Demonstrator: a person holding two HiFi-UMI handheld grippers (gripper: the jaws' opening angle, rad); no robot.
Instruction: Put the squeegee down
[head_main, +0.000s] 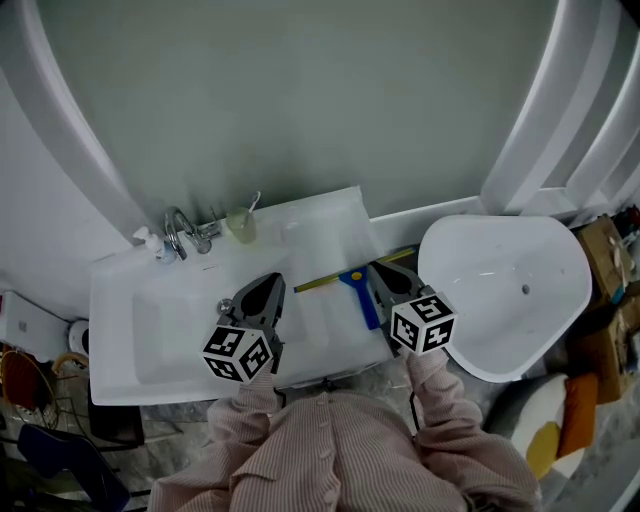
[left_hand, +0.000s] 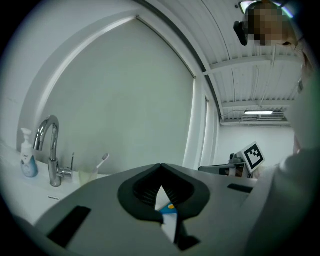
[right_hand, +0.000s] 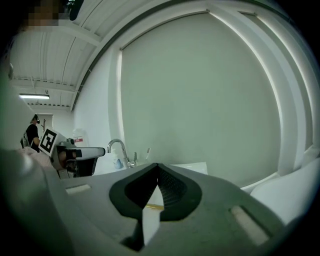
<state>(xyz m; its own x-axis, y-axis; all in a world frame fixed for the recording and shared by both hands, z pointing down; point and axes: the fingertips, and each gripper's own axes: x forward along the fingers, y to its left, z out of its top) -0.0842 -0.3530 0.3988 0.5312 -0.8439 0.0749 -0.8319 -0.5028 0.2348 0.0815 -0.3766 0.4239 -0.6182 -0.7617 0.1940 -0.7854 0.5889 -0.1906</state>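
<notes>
The blue-handled, yellow-edged squeegee (head_main: 352, 285) lies flat on the white sink top (head_main: 320, 215), so the shut, empty left gripper (head_main: 272, 282) and right gripper (head_main: 380, 270) should back off without bumping it.

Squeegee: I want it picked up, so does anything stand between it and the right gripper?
Nothing visible does. The squeegee lies bare on the counter directly beside the right gripper, whose fingers are shut and empty.

Left tongs (head_main: 270, 283) and right tongs (head_main: 378, 268), both closed
</notes>
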